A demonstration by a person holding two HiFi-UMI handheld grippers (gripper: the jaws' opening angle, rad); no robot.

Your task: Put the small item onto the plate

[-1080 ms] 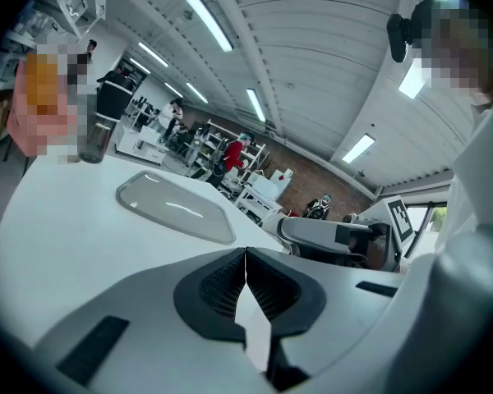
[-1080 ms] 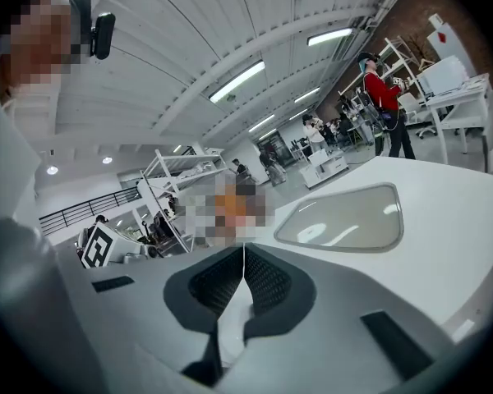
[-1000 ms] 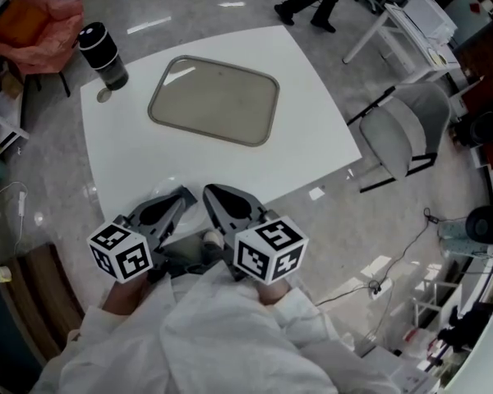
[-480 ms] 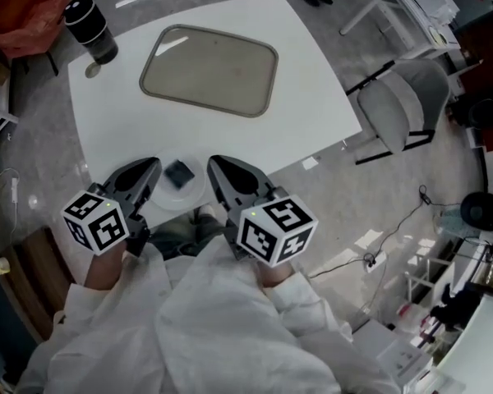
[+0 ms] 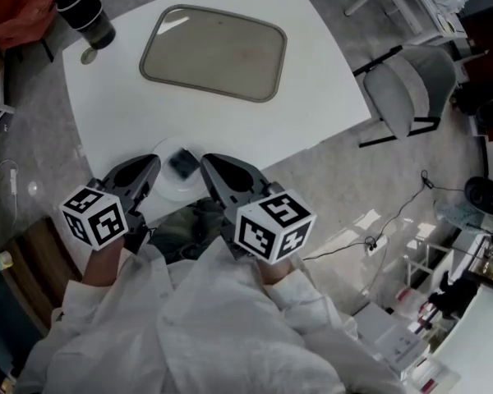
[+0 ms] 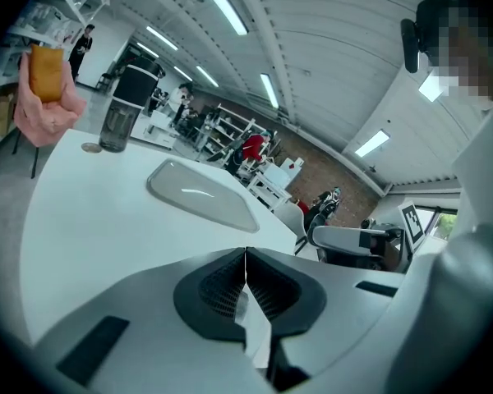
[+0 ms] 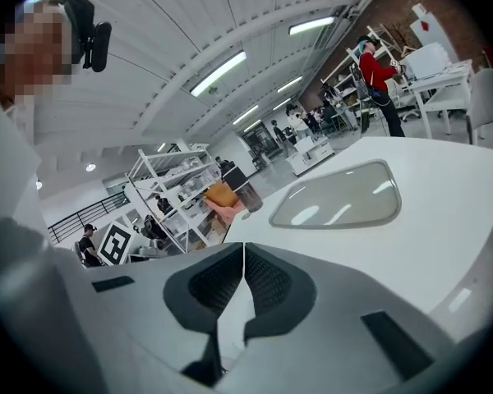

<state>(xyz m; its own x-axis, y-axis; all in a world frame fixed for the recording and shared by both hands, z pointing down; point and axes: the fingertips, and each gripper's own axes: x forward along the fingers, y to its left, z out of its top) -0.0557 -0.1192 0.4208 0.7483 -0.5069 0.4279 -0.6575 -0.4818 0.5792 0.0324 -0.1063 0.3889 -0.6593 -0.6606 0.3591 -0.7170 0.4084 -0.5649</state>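
White sleeves filled the near edge of the head view. Just ahead of them the left gripper and the right gripper were both closed tight, their jaws meeting with nothing between them. Within the last second the left gripper had slid outward to the left and sunk a little, while the right one had hardly shifted. That uncovered what the two had hidden a second before: a small white plate at the table's near edge, between the two gripper tips, with the small dark item lying on it. By that, the placing looked already done, and the empty grippers seemed to be easing away from the plate rather than reaching for anything. Further out, the white table ran up to the grey tray, which held nothing. Past it, at the far left corner, stood a dark cup with a small round disc just beside it. A grey chair stood off the table's right side.
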